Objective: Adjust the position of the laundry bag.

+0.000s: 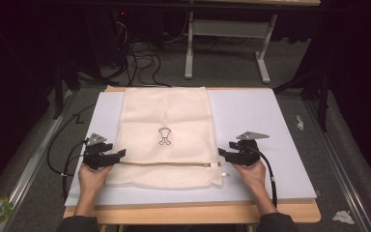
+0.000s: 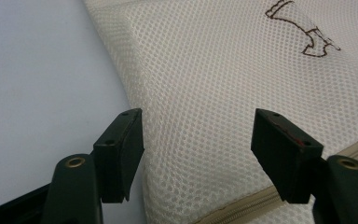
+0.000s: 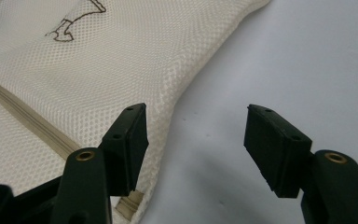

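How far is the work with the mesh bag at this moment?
Done: the mesh bag lies flat on the white mat, and its zipper appears closed.

In hand: the left hand-held gripper is at the bag's left edge and the right hand-held gripper at its right edge, both near the zipper. Both are open, jaws apart.

Left: neither has closed on the fabric yet, so gripping and any handling remain.

Right gripper [image 3: 196,149] with black fingers [image 3: 129,144] spread apart, cream mesh bag [image 3: 98,70] edge under the left one, beige zipper [image 3: 32,123] running across, pale table [image 3: 284,56] beyond
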{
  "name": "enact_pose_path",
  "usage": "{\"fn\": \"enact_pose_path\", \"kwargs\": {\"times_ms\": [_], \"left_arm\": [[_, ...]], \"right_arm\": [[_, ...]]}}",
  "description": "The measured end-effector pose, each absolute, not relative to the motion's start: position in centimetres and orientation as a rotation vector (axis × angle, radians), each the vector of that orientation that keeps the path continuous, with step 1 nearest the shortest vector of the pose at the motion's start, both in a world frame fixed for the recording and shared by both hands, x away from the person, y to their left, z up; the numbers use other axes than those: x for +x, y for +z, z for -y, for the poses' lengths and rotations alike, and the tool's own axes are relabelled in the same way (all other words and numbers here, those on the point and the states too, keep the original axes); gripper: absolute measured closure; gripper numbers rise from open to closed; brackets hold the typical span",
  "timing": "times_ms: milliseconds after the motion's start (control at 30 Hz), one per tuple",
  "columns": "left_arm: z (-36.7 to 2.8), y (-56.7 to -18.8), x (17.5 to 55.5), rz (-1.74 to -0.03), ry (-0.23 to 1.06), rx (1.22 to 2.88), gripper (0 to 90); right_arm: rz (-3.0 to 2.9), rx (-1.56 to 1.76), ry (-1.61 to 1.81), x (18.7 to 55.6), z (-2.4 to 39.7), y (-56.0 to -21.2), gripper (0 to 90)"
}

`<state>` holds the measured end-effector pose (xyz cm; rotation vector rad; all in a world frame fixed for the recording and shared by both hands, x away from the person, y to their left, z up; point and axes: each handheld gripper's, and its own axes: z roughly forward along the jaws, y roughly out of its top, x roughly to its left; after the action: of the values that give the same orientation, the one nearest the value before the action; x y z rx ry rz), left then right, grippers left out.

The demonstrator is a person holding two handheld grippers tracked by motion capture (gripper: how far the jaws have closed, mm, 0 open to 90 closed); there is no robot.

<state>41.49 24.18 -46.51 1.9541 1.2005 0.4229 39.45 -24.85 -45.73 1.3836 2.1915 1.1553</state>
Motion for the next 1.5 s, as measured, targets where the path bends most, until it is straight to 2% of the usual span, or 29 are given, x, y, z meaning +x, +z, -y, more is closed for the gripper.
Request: {"fn": "enact_pose_path", "kwargs": {"times_ms": [667,833,1200,1400,1467,1500], "left_arm": [[-23.4,-46.5,42.1,-1.223,0.411,1.989,33.7],[-23.5,-46.7,42.3,-1.256,0.455,1.983,34.7],[-23.2,-47.1,42.9,-1.300,0.420,2.003,35.1],[-22.9,-47.6,43.0,-1.339,0.414,2.008,42.0],[-22.8,-47.6,43.0,-1.349,0.422,2.010,45.8],[-22.8,-47.5,43.1,-1.351,0.424,2.022,50.9]], "right_arm": [[-2.301,1.392,1.106,40.7,21.9,-46.3,43.0],[-2.319,1.408,1.084,41.0,21.8,-46.7,43.9],[-2.349,1.427,1.059,41.5,21.2,-46.9,46.5],[-2.366,1.427,1.032,41.8,20.6,-47.0,52.6],[-2.378,1.418,1.011,41.8,20.5,-46.9,56.0],[-2.401,1.396,0.978,41.8,20.1,-46.8,60.8]]}}
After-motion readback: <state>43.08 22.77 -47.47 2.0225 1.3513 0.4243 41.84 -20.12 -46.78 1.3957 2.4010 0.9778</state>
